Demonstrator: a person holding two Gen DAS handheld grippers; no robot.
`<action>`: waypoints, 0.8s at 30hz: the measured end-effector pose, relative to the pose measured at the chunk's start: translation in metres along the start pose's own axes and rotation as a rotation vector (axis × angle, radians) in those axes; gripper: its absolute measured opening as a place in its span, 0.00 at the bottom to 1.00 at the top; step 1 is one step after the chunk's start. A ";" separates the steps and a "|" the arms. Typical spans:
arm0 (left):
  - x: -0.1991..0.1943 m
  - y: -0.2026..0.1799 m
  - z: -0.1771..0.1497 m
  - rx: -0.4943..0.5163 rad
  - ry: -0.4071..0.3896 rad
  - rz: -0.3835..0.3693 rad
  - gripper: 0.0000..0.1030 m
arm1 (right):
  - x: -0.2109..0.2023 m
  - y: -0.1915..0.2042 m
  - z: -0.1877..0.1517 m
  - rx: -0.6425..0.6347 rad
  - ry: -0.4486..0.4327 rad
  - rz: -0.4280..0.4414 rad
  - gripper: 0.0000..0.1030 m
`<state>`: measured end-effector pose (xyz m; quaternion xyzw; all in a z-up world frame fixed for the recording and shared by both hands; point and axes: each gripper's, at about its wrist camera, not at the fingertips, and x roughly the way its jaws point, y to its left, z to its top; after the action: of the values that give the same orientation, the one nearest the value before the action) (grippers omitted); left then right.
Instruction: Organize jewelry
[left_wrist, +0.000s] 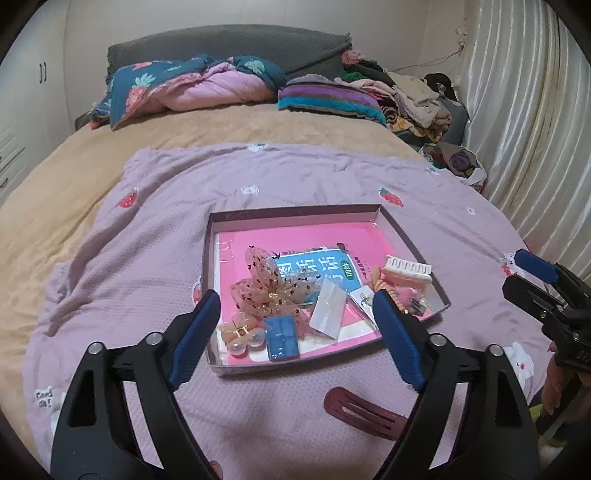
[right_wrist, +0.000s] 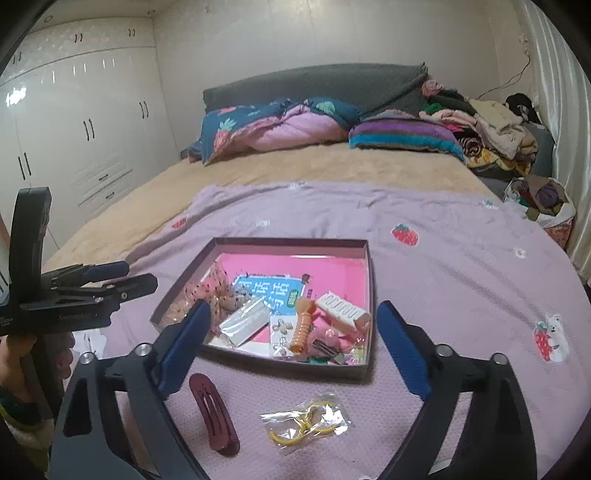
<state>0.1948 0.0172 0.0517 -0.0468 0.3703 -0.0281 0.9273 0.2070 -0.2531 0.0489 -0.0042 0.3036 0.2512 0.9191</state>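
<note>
Two items outside box (right_wrist: 364, 371): maroon clip (right_wrist: 213, 419), bagged earrings (right_wrist: 306, 422), just beside its near wall, awaiting pickup. Left gripper (left_wrist: 295, 325) and right gripper (right_wrist: 291, 350) spread, empty.

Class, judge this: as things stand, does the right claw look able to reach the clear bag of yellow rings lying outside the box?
Probably yes. The right claw is open and empty, and the bag lies bare on the purple blanket between its fingers, nothing on it.
</note>
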 end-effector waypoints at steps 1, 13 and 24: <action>-0.004 -0.001 0.000 0.002 -0.006 0.004 0.81 | -0.004 0.000 0.000 -0.003 -0.005 0.002 0.89; -0.042 -0.007 -0.005 0.002 -0.063 0.018 0.91 | -0.040 0.009 0.000 -0.035 -0.059 -0.003 0.93; -0.071 -0.005 -0.018 -0.011 -0.103 0.017 0.91 | -0.066 0.014 -0.005 -0.051 -0.091 -0.005 0.93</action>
<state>0.1309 0.0174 0.0883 -0.0504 0.3224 -0.0158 0.9451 0.1526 -0.2715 0.0840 -0.0170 0.2550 0.2564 0.9322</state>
